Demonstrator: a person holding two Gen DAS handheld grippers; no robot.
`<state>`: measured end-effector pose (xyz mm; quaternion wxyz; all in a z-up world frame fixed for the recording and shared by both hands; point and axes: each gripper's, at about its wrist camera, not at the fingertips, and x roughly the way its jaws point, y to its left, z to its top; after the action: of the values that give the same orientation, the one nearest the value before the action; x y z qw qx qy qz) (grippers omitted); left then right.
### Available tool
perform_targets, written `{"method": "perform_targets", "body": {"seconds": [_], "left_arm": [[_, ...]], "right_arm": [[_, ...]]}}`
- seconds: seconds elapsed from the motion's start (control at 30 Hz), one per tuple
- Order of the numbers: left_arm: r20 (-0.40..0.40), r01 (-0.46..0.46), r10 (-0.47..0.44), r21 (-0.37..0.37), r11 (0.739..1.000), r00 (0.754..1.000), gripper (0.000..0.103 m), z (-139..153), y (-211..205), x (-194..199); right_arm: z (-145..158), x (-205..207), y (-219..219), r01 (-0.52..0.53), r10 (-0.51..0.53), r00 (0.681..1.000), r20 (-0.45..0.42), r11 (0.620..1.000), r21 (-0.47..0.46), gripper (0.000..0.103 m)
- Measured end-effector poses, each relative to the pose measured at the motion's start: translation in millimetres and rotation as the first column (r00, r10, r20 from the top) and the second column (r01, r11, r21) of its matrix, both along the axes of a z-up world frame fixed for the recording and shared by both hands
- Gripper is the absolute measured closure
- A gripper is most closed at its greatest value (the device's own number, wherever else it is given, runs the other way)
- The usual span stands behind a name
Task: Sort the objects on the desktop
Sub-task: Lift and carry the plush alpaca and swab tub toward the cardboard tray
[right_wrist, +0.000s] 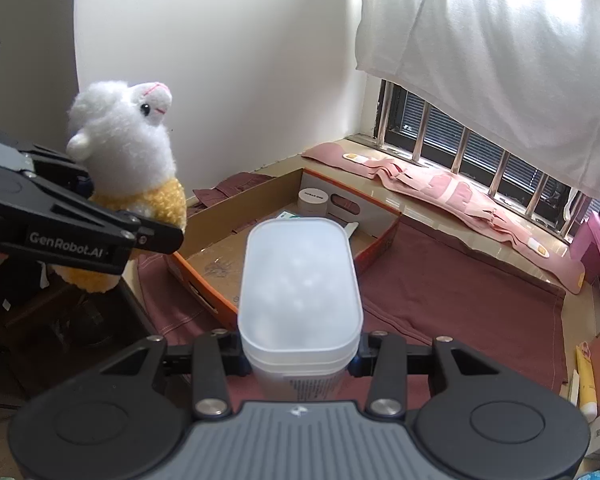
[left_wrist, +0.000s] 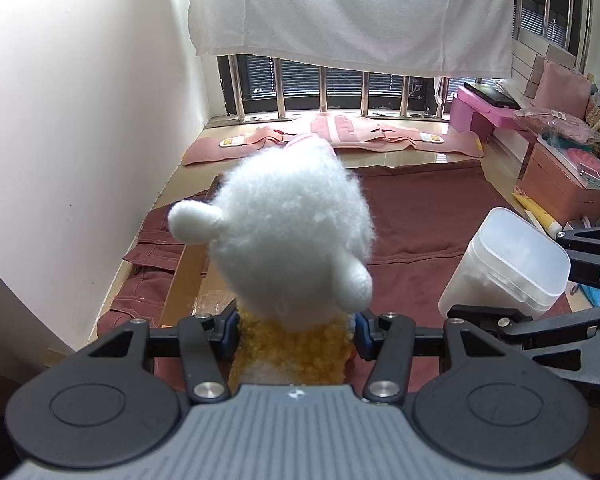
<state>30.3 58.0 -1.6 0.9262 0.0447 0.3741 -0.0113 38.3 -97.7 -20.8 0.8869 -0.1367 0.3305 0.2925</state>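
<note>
Left hand-held gripper (left_wrist: 296, 334) is clenched on the plush alpaca (left_wrist: 292, 240) at its yellow body, head upright, held aloft. Right hand-held gripper (right_wrist: 298, 354) grasps a translucent lidded container (right_wrist: 300, 280) below its lid. Both hang near the open cardboard box (right_wrist: 220, 208) on the maroon cloth, probably the sorting destination.

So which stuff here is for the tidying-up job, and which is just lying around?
For the job:
- plush llama, held in the left gripper
- frosted plastic container, held in the right gripper
- cardboard box with a white jar in it

Just lying about:
- pink fabric by the window
- white towel
- pink box
</note>
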Motion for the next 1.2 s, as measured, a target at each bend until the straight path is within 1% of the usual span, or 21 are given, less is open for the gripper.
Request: {"method": "perform_targets", "body": {"seconds": [0.37,0.57,0.73,0.9,1.07,1.2], "left_arm": [[0.005,0.113,-0.113,0.011,0.994,0.994,0.05,1,46,11],[0.001,0.173,-0.173,0.021,0.985,0.985,0.05,1,70,16],[-0.009,0.227,-0.227,0.024,0.974,0.974,0.05,-3,86,21],[-0.014,0.257,-0.257,0.01,0.966,0.966,0.05,-16,104,21],[-0.027,0.285,-0.285,0.006,0.959,0.958,0.05,-38,118,17],[-0.067,0.295,-0.295,-0.001,0.955,0.953,0.05,-55,126,17]], "right_arm": [[-1,-4,50,0.093,-0.093,0.996,-0.007,0.996,-0.012,0.063],[0,-6,75,0.138,-0.138,0.99,-0.006,0.99,-0.019,0.063],[-6,-7,96,0.182,-0.183,0.983,-0.022,0.983,-0.02,0.063],[-18,-13,116,0.228,-0.229,0.973,-0.037,0.973,-0.02,0.063],[-39,-18,134,0.271,-0.271,0.96,-0.066,0.962,-0.019,0.063],[-58,-23,148,0.277,-0.28,0.955,-0.1,0.96,-0.045,0.063]]}}
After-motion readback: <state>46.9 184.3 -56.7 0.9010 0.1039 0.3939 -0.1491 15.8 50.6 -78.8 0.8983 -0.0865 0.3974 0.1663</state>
